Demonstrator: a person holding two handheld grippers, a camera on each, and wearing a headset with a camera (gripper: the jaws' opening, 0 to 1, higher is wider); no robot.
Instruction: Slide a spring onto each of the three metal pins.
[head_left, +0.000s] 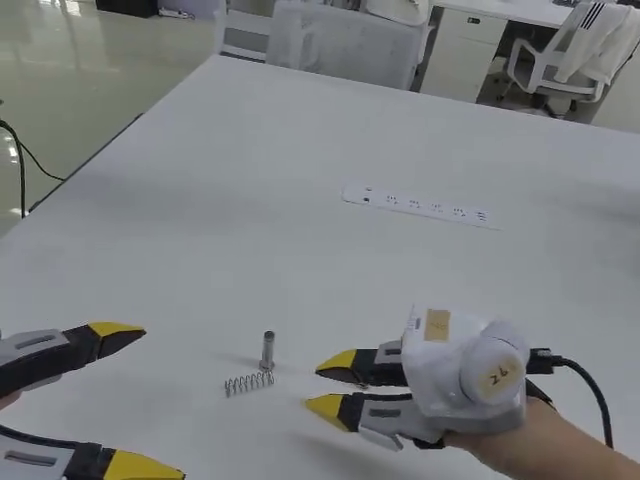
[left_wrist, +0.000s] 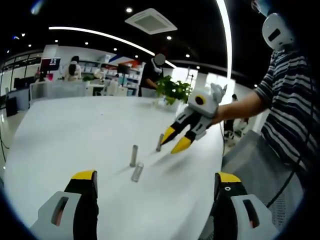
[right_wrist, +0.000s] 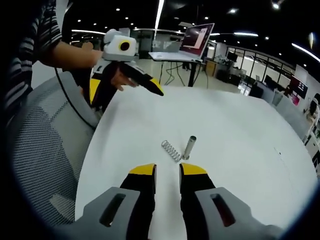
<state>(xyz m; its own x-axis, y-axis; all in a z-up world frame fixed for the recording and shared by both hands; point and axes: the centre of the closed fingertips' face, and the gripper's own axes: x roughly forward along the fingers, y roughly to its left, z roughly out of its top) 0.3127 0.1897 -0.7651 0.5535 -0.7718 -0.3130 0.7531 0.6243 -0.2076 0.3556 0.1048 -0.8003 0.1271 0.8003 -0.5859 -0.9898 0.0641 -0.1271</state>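
Observation:
One short metal pin (head_left: 267, 350) stands upright on the white table (head_left: 300, 150). A small coil spring (head_left: 249, 382) lies flat just in front of it, apart from both grippers. The pin (right_wrist: 189, 147) and spring (right_wrist: 170, 150) sit a short way ahead of my right gripper (right_wrist: 167, 172), whose jaws stand a little apart with nothing between them. That gripper (head_left: 325, 385) points left at the pin. My left gripper (head_left: 148, 400) is wide open at the near left, facing the pin (left_wrist: 133, 155) and spring (left_wrist: 137, 171). Beyond them is the right gripper (left_wrist: 177, 140).
A white power strip (head_left: 415, 206) lies flat farther back on the table. Office chairs (head_left: 570, 60) and desks stand beyond the far edge. A grey mesh chair (right_wrist: 40, 150) is at the table's near side, behind the left gripper (right_wrist: 125, 89).

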